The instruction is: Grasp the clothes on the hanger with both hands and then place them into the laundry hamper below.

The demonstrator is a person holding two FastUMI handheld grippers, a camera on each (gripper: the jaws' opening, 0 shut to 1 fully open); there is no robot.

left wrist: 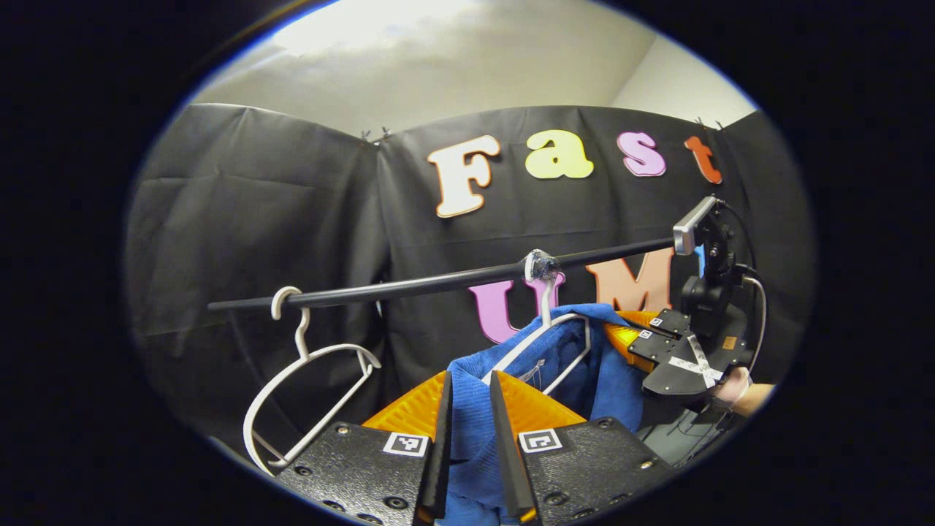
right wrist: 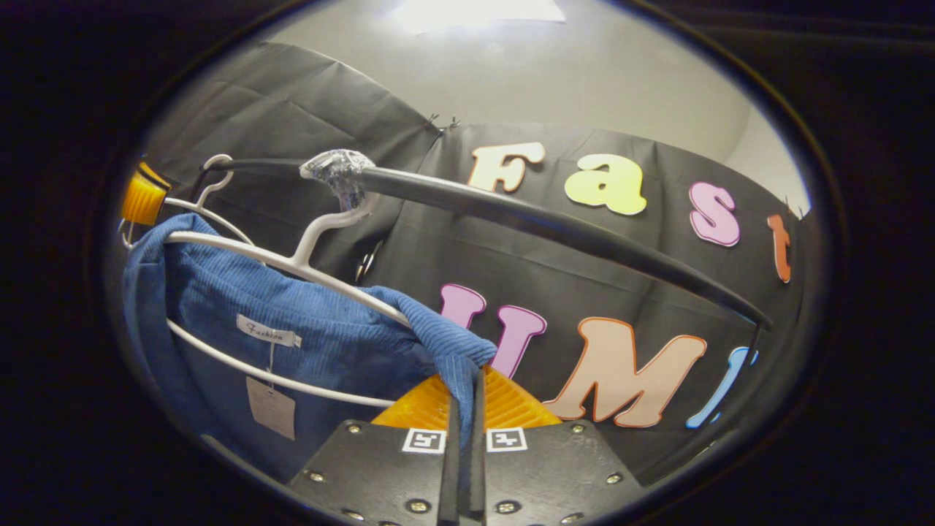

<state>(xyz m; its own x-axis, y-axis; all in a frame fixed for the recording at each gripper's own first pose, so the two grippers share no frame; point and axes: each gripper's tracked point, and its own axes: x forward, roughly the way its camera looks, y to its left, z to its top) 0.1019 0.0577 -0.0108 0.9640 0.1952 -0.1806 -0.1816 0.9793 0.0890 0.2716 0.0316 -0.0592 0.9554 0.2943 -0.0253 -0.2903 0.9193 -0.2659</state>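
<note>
Two grippers pinch one blue garment (left wrist: 475,431) as it hangs on a white hanger (left wrist: 544,340) from the black rail (left wrist: 438,281). At far left on the rail, in the left gripper view, a second hanger (left wrist: 307,380) hangs bare. Next comes the left gripper (left wrist: 471,431), its fingers close together with a fold of the blue cloth caught between them, though whether both press on it is hard to tell. Farther right, past the garment's collar, the right gripper (left wrist: 621,332) reaches in at the opposite shoulder, a hand (left wrist: 734,387) behind it.

From the right gripper view, the right gripper (right wrist: 464,409) has its fingers pressed nearly together on the shoulder tip of the garment (right wrist: 307,336), where the cloth drapes over the hanger's (right wrist: 292,267) arm, a tag dangling below the collar.

By the look of it, the garment's long axis runs along the rail between the two grips — one at each shoulder — so the cloth must come up and off the hanger's arms before going down. The hamper lies below, out of frame.
</note>
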